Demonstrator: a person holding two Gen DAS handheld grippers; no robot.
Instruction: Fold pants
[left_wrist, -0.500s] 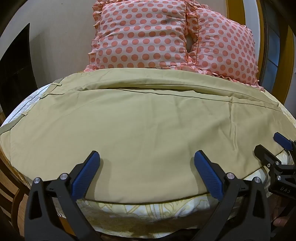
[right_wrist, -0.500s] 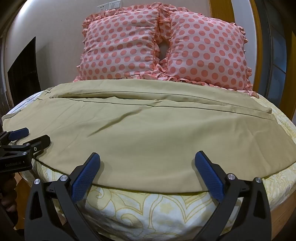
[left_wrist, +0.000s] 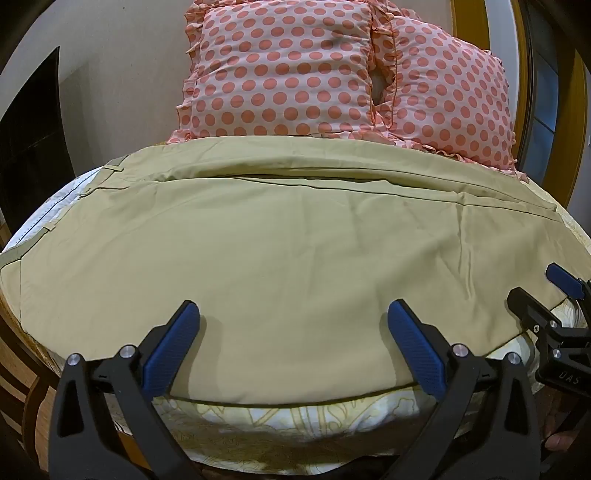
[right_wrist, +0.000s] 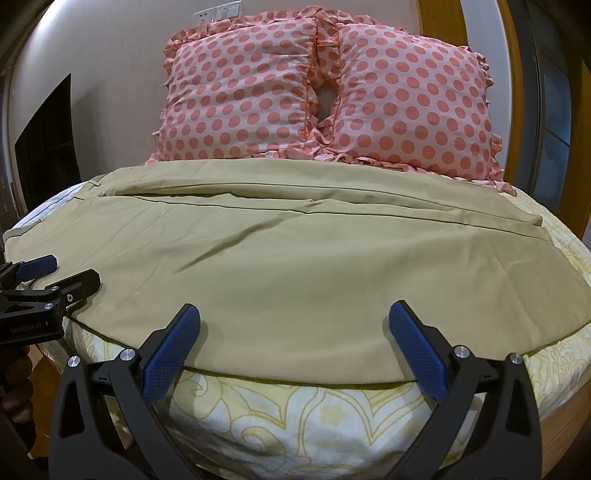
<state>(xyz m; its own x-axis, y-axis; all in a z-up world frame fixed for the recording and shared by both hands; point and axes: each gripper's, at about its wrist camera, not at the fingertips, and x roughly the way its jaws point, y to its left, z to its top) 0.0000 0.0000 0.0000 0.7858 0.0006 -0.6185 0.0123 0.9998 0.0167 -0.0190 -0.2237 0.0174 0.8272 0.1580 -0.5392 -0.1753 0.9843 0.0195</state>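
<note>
Khaki pants (left_wrist: 288, 251) lie flat across the bed, one leg folded over the other, waistband at the left, hems at the right; they also show in the right wrist view (right_wrist: 295, 258). My left gripper (left_wrist: 293, 317) is open and empty, hovering over the pants' near edge at the left part. My right gripper (right_wrist: 293, 317) is open and empty over the near edge further right. Each gripper shows in the other's view: the right gripper (left_wrist: 535, 291) at the right edge, the left gripper (right_wrist: 62, 273) at the left edge, both with jaws apart.
Two pink polka-dot pillows (right_wrist: 325, 96) lean against the wall behind the pants. A yellow floral bedsheet (right_wrist: 295, 417) covers the bed, whose front edge drops away just below my grippers. A dark opening (right_wrist: 48, 147) is at the left, a wooden-framed window (right_wrist: 554, 110) at the right.
Both grippers have crept slightly forward toward the pants' near edge. The pants have not moved.
</note>
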